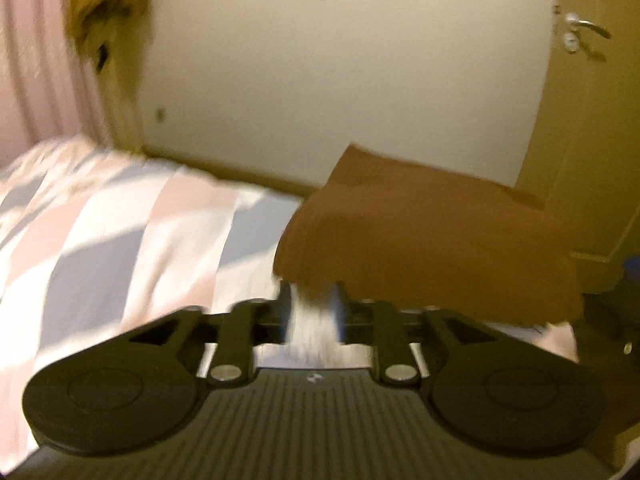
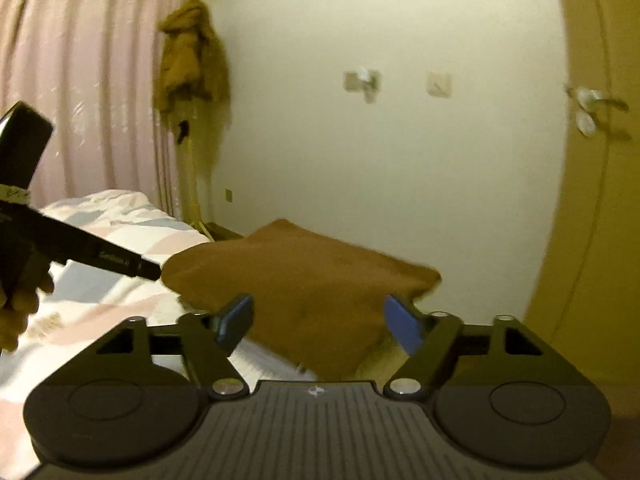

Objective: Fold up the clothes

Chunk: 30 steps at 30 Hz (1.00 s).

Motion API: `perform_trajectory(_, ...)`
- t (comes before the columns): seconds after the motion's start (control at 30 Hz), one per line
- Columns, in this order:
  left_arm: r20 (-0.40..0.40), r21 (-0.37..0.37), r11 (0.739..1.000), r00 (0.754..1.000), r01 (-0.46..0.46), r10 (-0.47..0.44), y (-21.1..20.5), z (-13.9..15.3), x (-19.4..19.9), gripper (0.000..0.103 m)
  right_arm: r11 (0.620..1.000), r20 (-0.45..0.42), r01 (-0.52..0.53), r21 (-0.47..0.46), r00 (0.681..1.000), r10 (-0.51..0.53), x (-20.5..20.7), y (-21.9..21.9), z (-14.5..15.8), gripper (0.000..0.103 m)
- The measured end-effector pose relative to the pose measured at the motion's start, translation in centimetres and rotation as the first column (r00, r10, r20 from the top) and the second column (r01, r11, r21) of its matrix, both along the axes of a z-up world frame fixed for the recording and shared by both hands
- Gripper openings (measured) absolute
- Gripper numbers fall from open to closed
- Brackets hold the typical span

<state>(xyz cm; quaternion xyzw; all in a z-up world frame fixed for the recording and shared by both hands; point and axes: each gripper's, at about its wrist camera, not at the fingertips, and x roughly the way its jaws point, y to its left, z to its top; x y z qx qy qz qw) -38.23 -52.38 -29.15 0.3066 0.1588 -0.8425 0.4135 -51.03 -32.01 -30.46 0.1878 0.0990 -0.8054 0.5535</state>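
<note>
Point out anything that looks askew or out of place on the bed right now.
The brown cloth lies folded but skewed on the striped bedding, one corner drooping past the bed's edge toward the right gripper, whose jaws stand open. The left gripper is blurred. Otherwise nothing stands out.

I am in a bedroom of a home. Before me is a bed with a patchwork bedsheet (image 1: 120,232), a pink curtain (image 2: 80,80), a plain wall (image 2: 380,160), and a door with a metal handle (image 2: 596,100).
</note>
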Motion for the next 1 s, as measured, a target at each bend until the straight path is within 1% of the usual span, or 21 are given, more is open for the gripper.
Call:
perform_trajectory(0.07, 0.021, 0.048, 0.999, 1.0, -0.022, 0.021, 2.2, 1.3, 1.5, 0.032, 0.998, 0.085, 0.044, 0.039, 0.995, -0.047, 1.0, 1.6, 1.2, 0.077)
perform_trajectory(0.17, 0.048, 0.108, 0.994, 0.999, -0.023, 0.018, 6.3, 3.5, 4.5, 0.038, 0.992, 0.204, 0.094, 0.085, 0.973, -0.11, 2.8, 4.5, 3.2, 0.081)
perform_trajectory(0.27, 0.057, 0.131, 0.991, 0.998, -0.024, 0.017, 9.9, 6.2, 7.4, 0.044, 0.989, 0.262, 0.104, 0.105, 0.957, -0.128, 5.0, 7.4, 6.2, 0.088)
perform_trajectory(0.33, 0.048, 0.126, 0.992, 0.999, -0.017, 0.011, 12.3, 8.2, 9.1, 0.052, 0.989, 0.267, 0.102, 0.111, 0.955, -0.129, 6.5, 9.5, 8.4, 0.093)
perform_trajectory(0.37, 0.041, 0.12, 0.993, 0.999, -0.011, 0.006, 13.5, 9.3, 9.9, 0.058, 0.988, 0.263, 0.107, 0.112, 0.956, -0.133, 7.2, 10.5, 9.3, 0.096)
perform_trajectory(0.4, 0.035, 0.114, 0.993, 0.999, -0.005, 0.001, 14.7, 10.3, 10.6, 0.064, 0.987, 0.256, 0.117, 0.111, 0.956, -0.142, 7.8, 11.5, 10.2, 0.097)
perform_trajectory(0.47, 0.032, 0.09, 0.996, 0.999, 0.004, -0.007, 17.0, 12.4, 12.1, 0.068, 0.983, 0.25, 0.145, 0.111, 0.953, -0.169, 9.0, 13.2, 11.9, 0.1)
perform_trajectory(0.53, 0.043, 0.073, 0.997, 0.999, 0.014, -0.017, 18.9, 13.9, 13.2, 0.072, 0.98, 0.266, 0.16, 0.115, 0.946, -0.185, 9.9, 14.5, 13.0, 0.1)
perform_trajectory(0.6, 0.046, 0.064, 0.998, 0.999, 0.018, -0.021, 20.4, 15.3, 14.2, 0.084, 0.98, 0.281, 0.164, 0.114, 0.941, -0.19, 10.8, 15.7, 14.3, 0.101)
perform_trajectory(0.67, 0.045, 0.06, 0.998, 0.999, 0.02, -0.022, 21.4, 16.3, 15.0, 0.087, 0.98, 0.283, 0.165, 0.114, 0.94, -0.191, 11.6, 16.5, 15.4, 0.101)
perform_trajectory(0.73, 0.052, 0.056, 0.998, 0.998, 0.02, -0.023, 22.3, 17.2, 15.9, 0.087, 0.982, 0.283, 0.155, 0.111, 0.942, -0.181, 12.4, 17.0, 16.3, 0.101)
perform_trajectory(0.8, 0.058, 0.055, 0.998, 0.998, 0.013, -0.016, 23.0, 17.9, 16.6, 0.092, 0.984, 0.278, 0.146, 0.106, 0.945, -0.17, 13.1, 17.5, 17.2, 0.101)
perform_trajectory(0.87, 0.056, 0.058, 0.998, 0.998, 0.009, -0.012, 23.6, 18.5, 17.3, 0.093, 0.983, 0.264, 0.141, 0.121, 0.95, -0.168, 13.7, 17.8, 17.8, 0.101)
perform_trajectory(0.9, 0.057, 0.057, 0.998, 0.998, 0.008, -0.011, 24.0, 18.8, 17.7, 0.095, 0.982, 0.256, 0.138, 0.129, 0.952, -0.167, 14.1, 18.0, 18.1, 0.101)
perform_trajectory(1.0, 0.078, 0.028, 1.0, 0.997, 0.0, -0.002, 25.0, 19.4, 18.4, 0.099, 0.978, 0.234, 0.132, 0.161, 0.958, -0.168, 14.8, 18.3, 18.5, 0.101)
